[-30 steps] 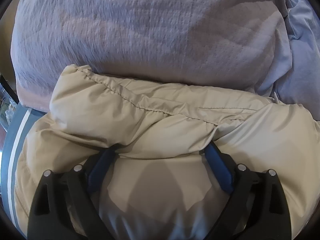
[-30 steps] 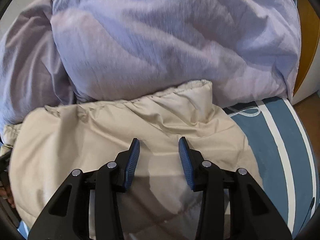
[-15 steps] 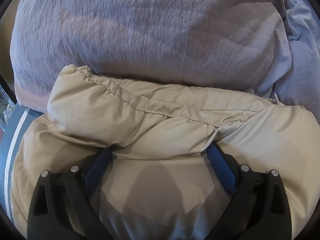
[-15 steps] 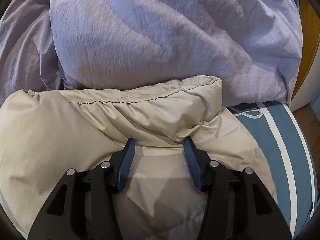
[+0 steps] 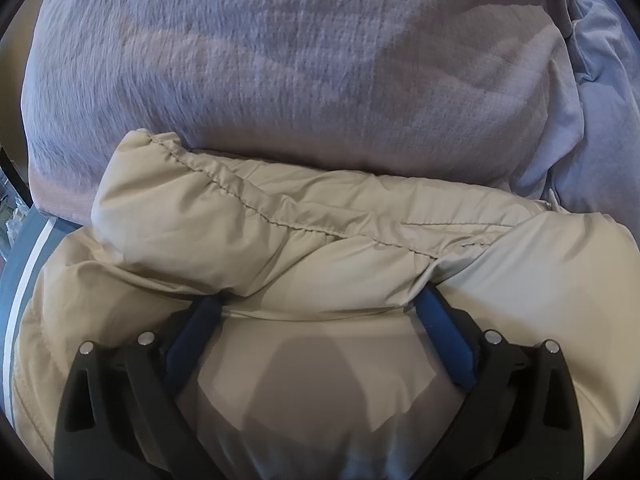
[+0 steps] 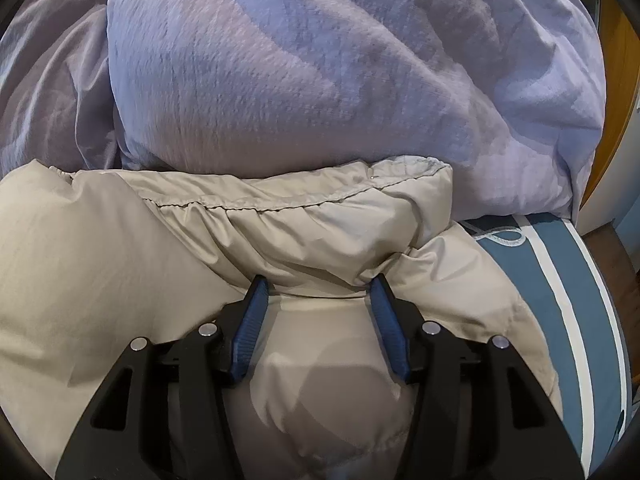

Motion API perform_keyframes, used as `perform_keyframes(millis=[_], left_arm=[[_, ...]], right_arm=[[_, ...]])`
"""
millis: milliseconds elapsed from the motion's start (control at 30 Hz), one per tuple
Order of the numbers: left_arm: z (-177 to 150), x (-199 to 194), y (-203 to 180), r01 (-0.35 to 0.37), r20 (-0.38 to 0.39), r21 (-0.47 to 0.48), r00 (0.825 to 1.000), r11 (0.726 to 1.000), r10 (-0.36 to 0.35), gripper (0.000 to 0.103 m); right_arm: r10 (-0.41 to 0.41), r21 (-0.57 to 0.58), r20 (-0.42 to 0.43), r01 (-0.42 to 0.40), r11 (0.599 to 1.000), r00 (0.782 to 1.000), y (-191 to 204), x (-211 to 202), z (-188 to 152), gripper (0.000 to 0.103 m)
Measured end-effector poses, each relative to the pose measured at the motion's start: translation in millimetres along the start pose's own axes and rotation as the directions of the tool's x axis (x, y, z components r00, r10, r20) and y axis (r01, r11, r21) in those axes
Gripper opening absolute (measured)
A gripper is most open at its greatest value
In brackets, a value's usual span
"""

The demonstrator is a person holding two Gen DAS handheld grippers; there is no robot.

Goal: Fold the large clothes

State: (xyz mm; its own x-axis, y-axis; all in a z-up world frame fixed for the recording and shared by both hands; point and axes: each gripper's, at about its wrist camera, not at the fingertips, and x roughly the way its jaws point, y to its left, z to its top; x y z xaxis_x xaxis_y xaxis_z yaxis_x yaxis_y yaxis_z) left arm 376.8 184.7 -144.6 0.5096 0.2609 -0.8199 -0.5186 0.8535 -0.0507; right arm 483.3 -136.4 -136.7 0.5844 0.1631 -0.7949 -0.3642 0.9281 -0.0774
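Note:
A puffy beige jacket (image 5: pixel 320 240) lies on the bed, with its gathered elastic hem folded back over the body. It also shows in the right wrist view (image 6: pixel 280 232). My left gripper (image 5: pixel 320 304) is open wide, its blue pads pushed under the folded hem edge. My right gripper (image 6: pixel 320 284) is open, narrower, with its fingertips also tucked under the folded hem near the jacket's right corner. Neither is closed on the fabric.
A large lavender-grey pillow (image 5: pixel 300 60) lies just beyond the jacket, touching its far edge; another pillow shows in the right view (image 6: pixel 340 80). A teal bedspread with white stripes (image 6: pixel 560 300) lies underneath. A wooden bed frame (image 6: pixel 616 80) stands at the right.
The right gripper moved forward and its fingertips went under the folded hem. The left gripper barely moved and stays under the hem. The hem fold shifted slightly toward the pillows.

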Motion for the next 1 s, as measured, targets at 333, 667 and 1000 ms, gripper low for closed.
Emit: perform_keyframes(millis=[333, 667, 1000], left_arm=[[-1.0, -12.7, 7.4, -0.004, -0.039, -0.006, 0.999, 1.0, 0.003, 0.097], [-22.6, -62.2, 57.6, -0.023, 0.016, -0.068, 1.0, 0.997, 0.025, 0.097], [-33.0, -42.9, 68.1, -0.116, 0.012, -0.023, 0.993, 0.993, 0.116, 0.099]], right_arm=[[0.012, 0.015, -0.045, -0.012, 1.0, 0.999, -3.2, -6.5, 5.8, 0.056], [0.043, 0.059, 0.003, -0.043, 0.997, 0.999, -29.4, -57.3, -16.5, 0.056], [-0.003, 0.007, 0.009, 0.003, 1.0, 1.0, -27.1, -46.1, -29.3, 0.059]])
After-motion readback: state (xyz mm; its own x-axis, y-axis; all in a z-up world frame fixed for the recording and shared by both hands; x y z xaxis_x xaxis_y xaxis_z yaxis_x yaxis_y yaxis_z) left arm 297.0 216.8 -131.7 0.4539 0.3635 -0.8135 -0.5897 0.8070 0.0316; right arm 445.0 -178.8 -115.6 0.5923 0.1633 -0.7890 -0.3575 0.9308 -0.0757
